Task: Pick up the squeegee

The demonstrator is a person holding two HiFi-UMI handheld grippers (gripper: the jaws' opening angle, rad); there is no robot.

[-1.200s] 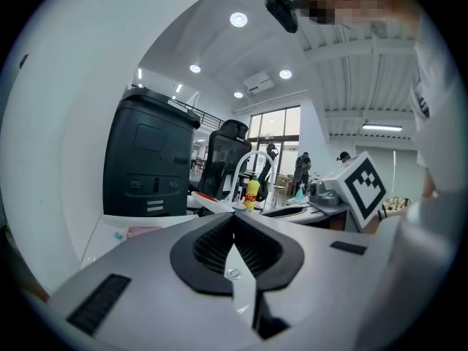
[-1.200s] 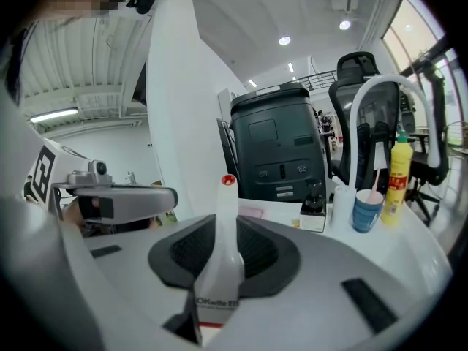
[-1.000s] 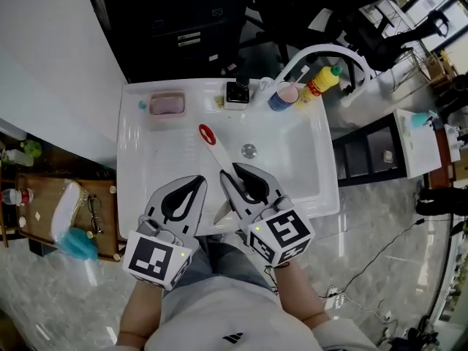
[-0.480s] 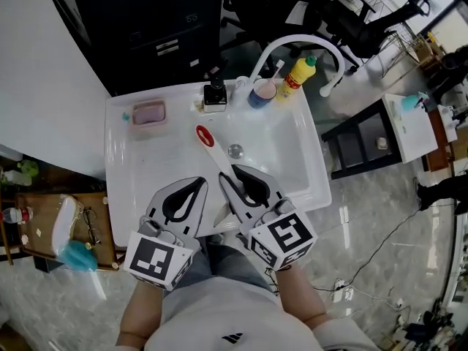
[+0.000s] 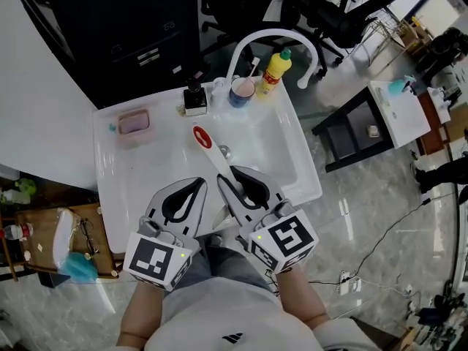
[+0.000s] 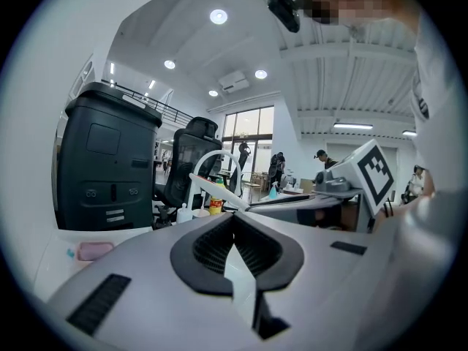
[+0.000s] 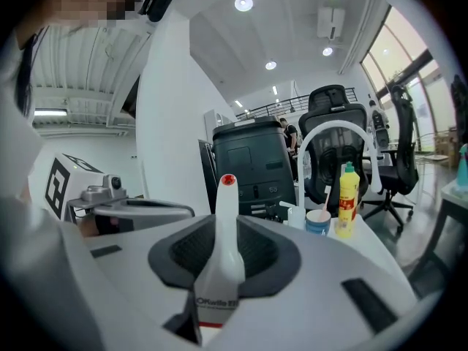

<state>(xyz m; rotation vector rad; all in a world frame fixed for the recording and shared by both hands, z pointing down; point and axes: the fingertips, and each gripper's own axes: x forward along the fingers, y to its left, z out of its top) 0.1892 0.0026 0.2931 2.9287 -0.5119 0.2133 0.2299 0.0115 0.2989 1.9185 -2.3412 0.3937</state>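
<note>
The squeegee [image 5: 212, 156] has a white handle with a red end and slants up over the sink basin. My right gripper [image 5: 235, 174] is shut on its handle; in the right gripper view the squeegee [image 7: 226, 196] stands between the black pads of that gripper [image 7: 227, 224], red end pointing away. The blade end is hidden under the gripper. My left gripper [image 5: 196, 181] hovers beside it on the left, shut and empty, and in the left gripper view that gripper's [image 6: 234, 216] tips meet.
The white sink [image 5: 307, 189] lies below, with a drain [image 5: 224, 151]. At its back rim stand a white arched faucet [image 5: 270, 39], a yellow bottle [image 5: 276, 66], a cup [image 5: 241, 91], a black dispenser [image 5: 194, 97] and a pink soap dish [image 5: 134, 121]. A black cabinet stands behind.
Both grippers have shifted and risen a little with the squeegee still in the right one. The sink now sits further left and looks smaller beneath them.
</note>
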